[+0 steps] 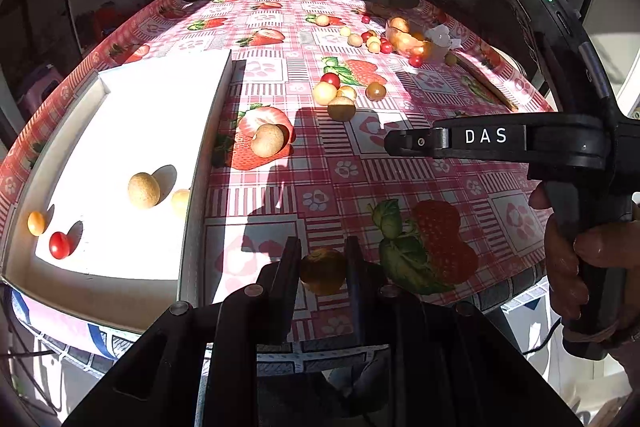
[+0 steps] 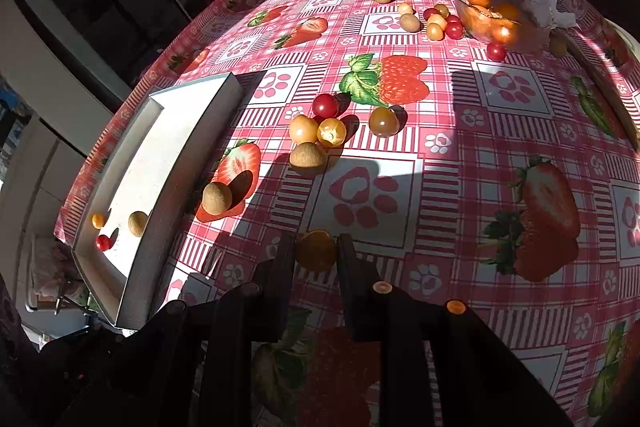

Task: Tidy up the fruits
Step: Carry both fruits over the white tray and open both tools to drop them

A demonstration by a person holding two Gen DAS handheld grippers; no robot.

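My left gripper point(image 1: 323, 259) is shut on a small yellow-orange fruit point(image 1: 322, 270) above the table's near edge, right of the white tray point(image 1: 64, 147). The tray holds a tan longan point(image 1: 143, 190), a second pale fruit point(image 1: 181, 202) at its right wall, a small orange tomato point(image 1: 36, 223) and a red cherry tomato point(image 1: 59, 245). My right gripper point(image 2: 316, 247) is shut on a yellow-orange fruit point(image 2: 316, 250); the tool shows side-on at the right of the left wrist view point(image 1: 396, 141). Loose fruits point(image 2: 320, 131) lie mid-table, with a longan point(image 2: 216, 198) near the tray.
A clear dish of orange fruit point(image 2: 488, 15) stands at the far right with several small tomatoes and longans point(image 2: 436, 21) beside it and crumpled paper point(image 2: 550, 9) behind. The strawberry-print tablecloth point(image 2: 460, 187) covers the table. The white tray point(image 2: 132, 171) lies at the left.
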